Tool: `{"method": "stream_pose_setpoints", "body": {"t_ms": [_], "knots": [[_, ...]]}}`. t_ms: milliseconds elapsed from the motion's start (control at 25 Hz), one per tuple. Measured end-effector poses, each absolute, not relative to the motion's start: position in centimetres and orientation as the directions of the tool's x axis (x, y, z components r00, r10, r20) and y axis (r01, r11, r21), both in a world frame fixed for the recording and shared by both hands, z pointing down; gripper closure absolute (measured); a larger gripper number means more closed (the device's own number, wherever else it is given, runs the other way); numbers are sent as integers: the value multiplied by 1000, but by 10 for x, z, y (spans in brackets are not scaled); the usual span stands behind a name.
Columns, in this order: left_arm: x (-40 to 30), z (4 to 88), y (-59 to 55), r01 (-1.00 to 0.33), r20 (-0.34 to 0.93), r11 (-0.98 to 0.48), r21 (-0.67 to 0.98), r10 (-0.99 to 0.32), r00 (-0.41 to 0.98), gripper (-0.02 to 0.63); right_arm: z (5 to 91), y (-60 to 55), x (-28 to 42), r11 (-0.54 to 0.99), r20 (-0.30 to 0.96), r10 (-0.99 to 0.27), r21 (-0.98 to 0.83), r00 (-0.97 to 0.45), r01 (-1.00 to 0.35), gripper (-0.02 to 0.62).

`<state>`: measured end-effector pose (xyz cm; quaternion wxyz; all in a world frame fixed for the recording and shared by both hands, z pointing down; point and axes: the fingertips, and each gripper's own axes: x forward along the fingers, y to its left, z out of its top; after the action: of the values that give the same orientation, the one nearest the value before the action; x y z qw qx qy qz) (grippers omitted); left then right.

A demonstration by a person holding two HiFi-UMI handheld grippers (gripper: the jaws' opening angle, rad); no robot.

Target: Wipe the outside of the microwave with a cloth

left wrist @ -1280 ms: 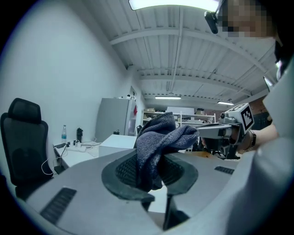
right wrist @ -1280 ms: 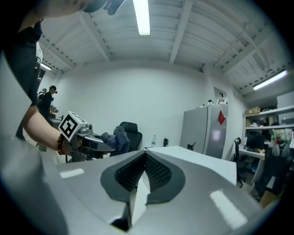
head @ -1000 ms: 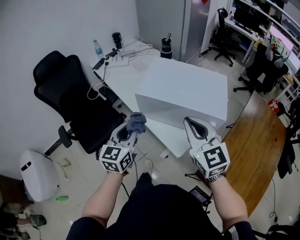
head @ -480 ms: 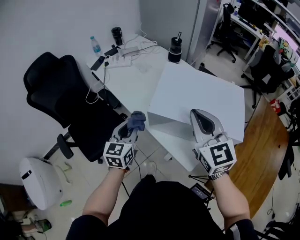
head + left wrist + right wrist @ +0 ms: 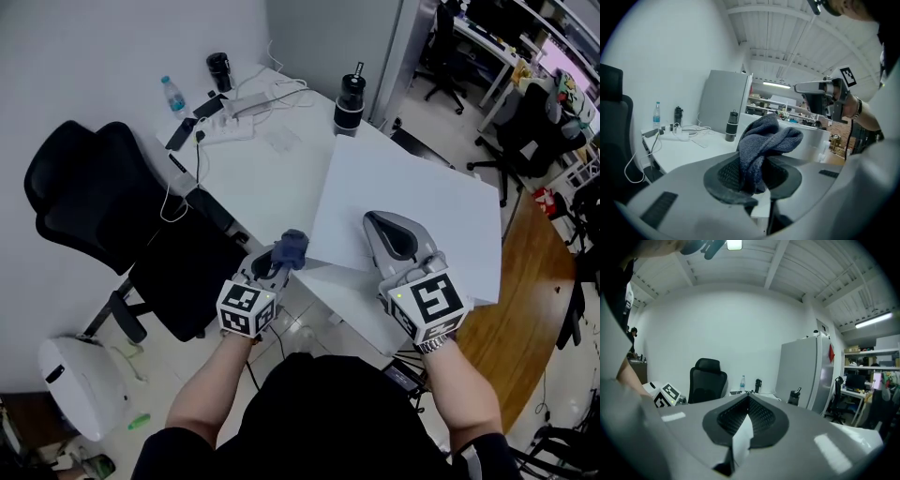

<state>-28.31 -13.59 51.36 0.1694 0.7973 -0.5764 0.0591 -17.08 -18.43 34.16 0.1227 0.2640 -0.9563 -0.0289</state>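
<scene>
OFFICE DESK, via my head cam: left gripper (image 5: pixel 277 263) is clamped on a bunched blue-grey cloth (image 5: pixel 292 249). The cloth pokes out past the jaw tips & sits just beside the near-left corner of the microwave (image 5: pixel 412 202), a plain white box on the white table (image 5: pixel 253 178). Contact w/ the casing? Can't confirm. The left gripper view shows the cloth in front of the white wall w/ what looks like a gap. Right gripper (image 5: pixel 379 226) hangs over the near part of the microwave top, jaws together, nothing btw them.

Step in hand, as I read it: the approach. The cloth is poised at the first face, no wiping yet. Next move calls for pushing the wad forward till it presses flat on the left side wall or the near edge of the top. Then sweep in long passes, w/ a firm grip so the cloth doesn't slip out. The right gripper could brace the box from above so it doesn't slide, though closed tips give little bearing.

To the left: black office chair (image 5: pixel 94 202). At the table's far end: power strip (image 5: pixel 225 127) w/ cables, water bottle (image 5: pixel 172 94), black cup (image 5: pixel 218 70). A black flask (image 5: pixel 350 94) stands near the microwave's far corner, prob. clear of the first pass.
</scene>
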Motion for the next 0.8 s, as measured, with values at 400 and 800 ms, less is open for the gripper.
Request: {"method": "stream_pose_setpoints", "body": {"t_ms": [400, 800], "knots": [[-273, 525, -183, -882, 285, -399, 250, -840, 461, 517, 350, -217, -188, 847, 242, -531, 111, -812, -520, 595], [-278, 530, -237, -869, 296, -430, 244, -821, 489, 517, 353, -241, -177, 813, 245, -579, 105, -777, -573, 595]]}}
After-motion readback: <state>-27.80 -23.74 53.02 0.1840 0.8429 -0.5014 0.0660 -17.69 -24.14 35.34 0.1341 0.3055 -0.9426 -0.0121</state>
